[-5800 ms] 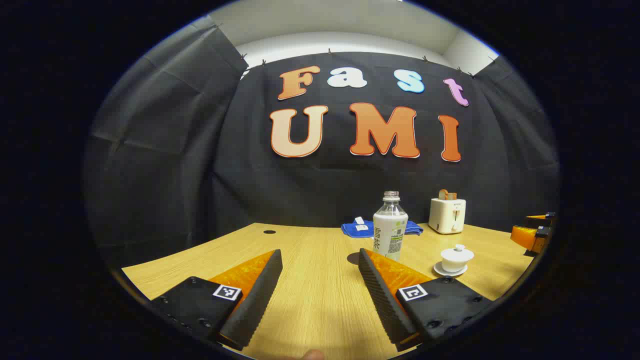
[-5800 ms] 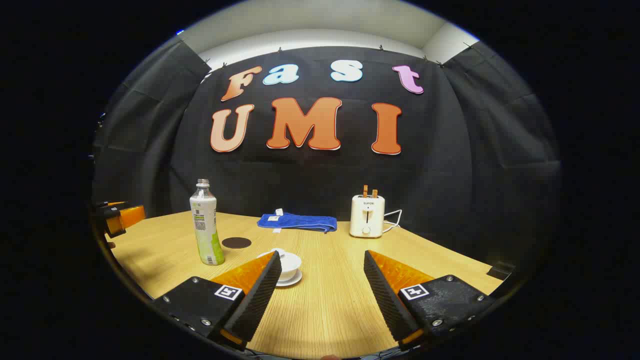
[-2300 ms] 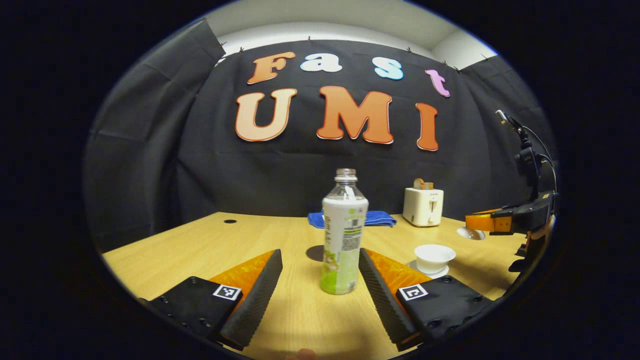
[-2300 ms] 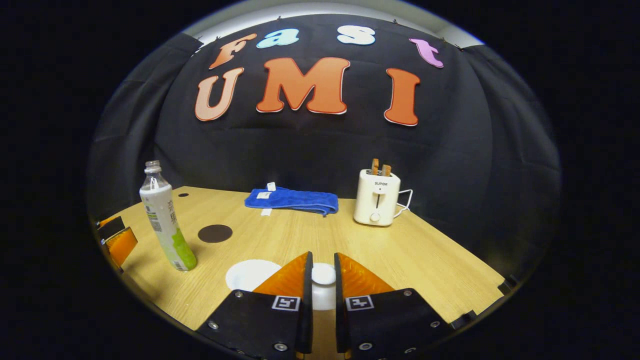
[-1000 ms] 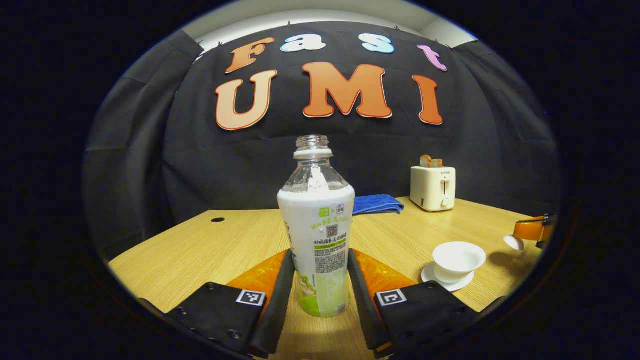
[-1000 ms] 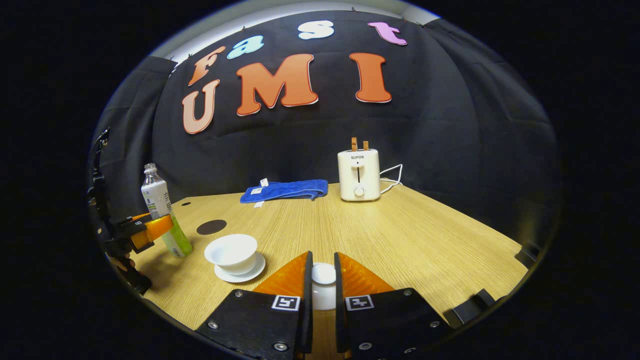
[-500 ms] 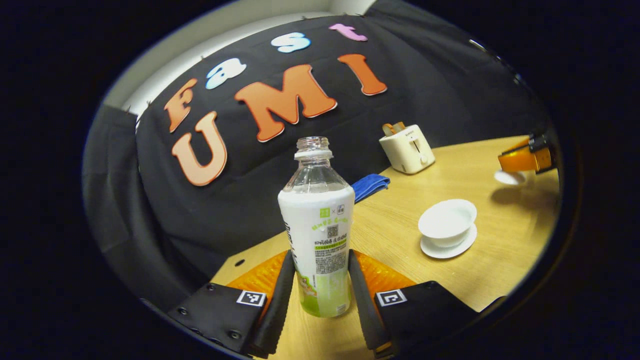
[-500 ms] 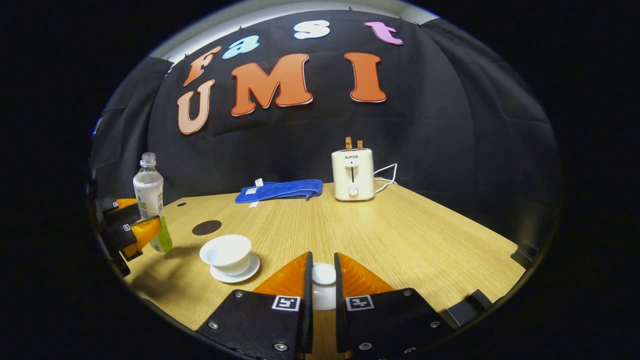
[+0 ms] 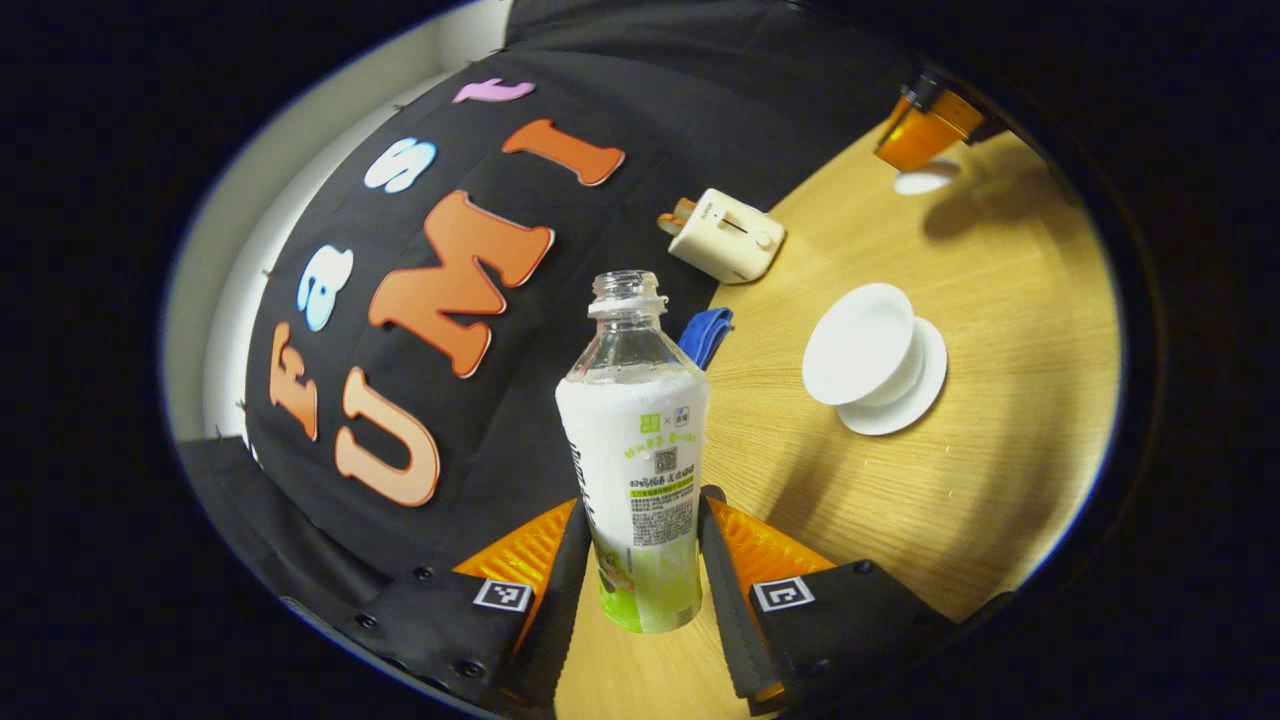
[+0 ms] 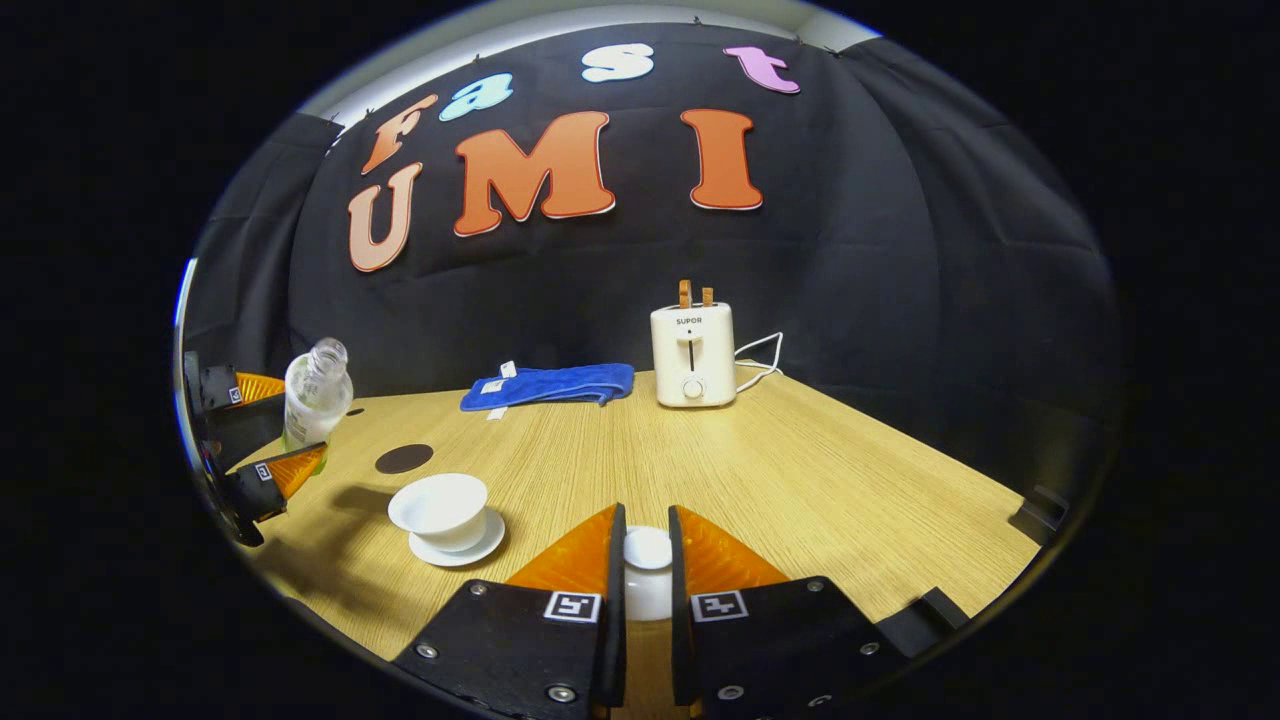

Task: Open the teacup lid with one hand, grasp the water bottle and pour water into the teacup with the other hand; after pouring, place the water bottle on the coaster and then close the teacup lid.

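Left gripper clamps the tilted water bottle; teacup at two o'clock. Right gripper pinches the lid. Tipping short could wet the desk.

You are working in a staged recording booth: black cloth wall is enclosing a wooden table, with a toaster and blue towel sitting at its far edge.
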{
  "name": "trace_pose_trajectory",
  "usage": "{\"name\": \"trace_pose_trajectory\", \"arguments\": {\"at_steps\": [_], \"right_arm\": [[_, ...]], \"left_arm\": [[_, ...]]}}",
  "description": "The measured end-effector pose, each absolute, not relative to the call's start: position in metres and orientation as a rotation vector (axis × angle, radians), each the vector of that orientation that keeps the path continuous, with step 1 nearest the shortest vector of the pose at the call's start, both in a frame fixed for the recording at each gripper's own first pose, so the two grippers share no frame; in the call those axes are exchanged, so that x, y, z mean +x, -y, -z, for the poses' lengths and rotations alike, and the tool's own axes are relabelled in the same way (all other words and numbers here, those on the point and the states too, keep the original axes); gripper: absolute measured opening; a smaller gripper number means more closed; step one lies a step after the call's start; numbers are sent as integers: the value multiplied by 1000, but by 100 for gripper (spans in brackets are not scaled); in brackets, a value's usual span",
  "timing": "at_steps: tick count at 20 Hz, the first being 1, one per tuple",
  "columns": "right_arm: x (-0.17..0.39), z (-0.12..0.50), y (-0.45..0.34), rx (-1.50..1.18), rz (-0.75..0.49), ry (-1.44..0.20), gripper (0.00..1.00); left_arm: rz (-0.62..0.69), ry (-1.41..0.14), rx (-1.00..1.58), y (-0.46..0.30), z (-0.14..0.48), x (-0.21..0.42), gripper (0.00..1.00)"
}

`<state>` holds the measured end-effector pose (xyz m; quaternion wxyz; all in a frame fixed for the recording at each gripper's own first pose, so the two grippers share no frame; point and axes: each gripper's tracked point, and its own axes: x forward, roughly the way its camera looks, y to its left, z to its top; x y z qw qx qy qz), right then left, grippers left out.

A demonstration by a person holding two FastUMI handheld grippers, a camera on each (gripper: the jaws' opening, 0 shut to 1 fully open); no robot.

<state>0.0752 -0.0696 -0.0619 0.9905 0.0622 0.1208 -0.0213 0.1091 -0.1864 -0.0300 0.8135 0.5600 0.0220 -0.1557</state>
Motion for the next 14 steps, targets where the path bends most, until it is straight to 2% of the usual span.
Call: {"name": "trace_pose_trajectory", "arguments": {"at_steps": [5, 6, 8, 9, 14], "right_arm": [[77, 66, 69, 118, 38, -256, 18], [77, 68, 68, 116, 36, -257, 18], [78, 69, 68, 108, 34, -259, 18], [77, 71, 68, 108, 33, -263, 19], [78, 70, 70, 112, 33, -259, 18]], "left_arm": [[401, -23, 1430, 196, 43, 109, 63], [413, -26, 1464, 197, 47, 109, 68], [431, -33, 1517, 201, 52, 110, 63], [436, -31, 1542, 202, 53, 109, 66], [442, -48, 1649, 200, 51, 115, 66]]}}
